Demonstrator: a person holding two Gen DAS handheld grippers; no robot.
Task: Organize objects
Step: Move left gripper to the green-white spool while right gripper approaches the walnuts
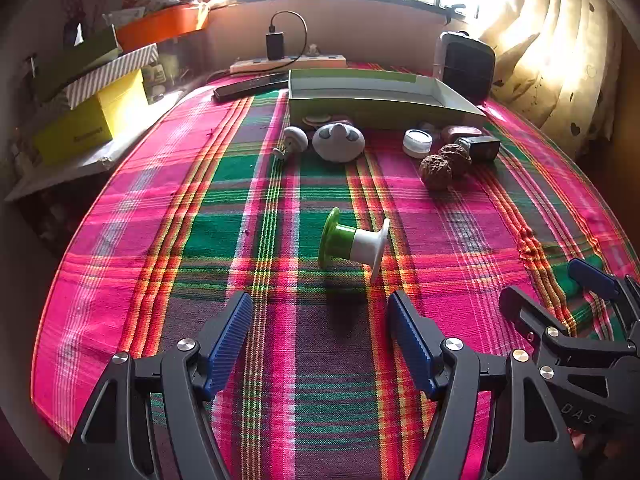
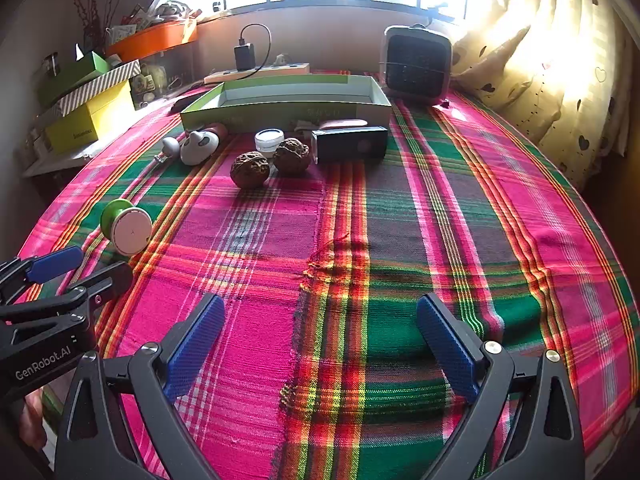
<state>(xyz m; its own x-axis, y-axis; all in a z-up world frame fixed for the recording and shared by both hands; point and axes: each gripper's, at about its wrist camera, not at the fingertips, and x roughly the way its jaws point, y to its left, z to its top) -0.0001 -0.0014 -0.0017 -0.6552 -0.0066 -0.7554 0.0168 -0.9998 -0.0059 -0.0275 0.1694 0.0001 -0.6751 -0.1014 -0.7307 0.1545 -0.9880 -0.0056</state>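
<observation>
A green and white spool [image 1: 354, 242] lies on its side on the plaid cloth, just ahead of my open, empty left gripper [image 1: 320, 320]; it also shows in the right wrist view [image 2: 126, 226]. A shallow green tray [image 1: 376, 98] stands at the back [image 2: 288, 106]. In front of it lie a white mushroom-shaped piece [image 1: 294, 140], a grey-white oval gadget [image 1: 338, 142], a small white jar [image 1: 417, 143], two walnuts [image 1: 446, 164] and a black box [image 2: 350, 144]. My right gripper [image 2: 320, 328] is open and empty over the cloth.
A black heater [image 2: 418, 64] stands at the back right beside cream curtains [image 2: 552, 72]. A power strip with a charger [image 2: 256, 70] lies behind the tray. Yellow and striped boxes [image 2: 90, 114] are stacked at the left. The cloth is rumpled mid-table [image 2: 332, 256].
</observation>
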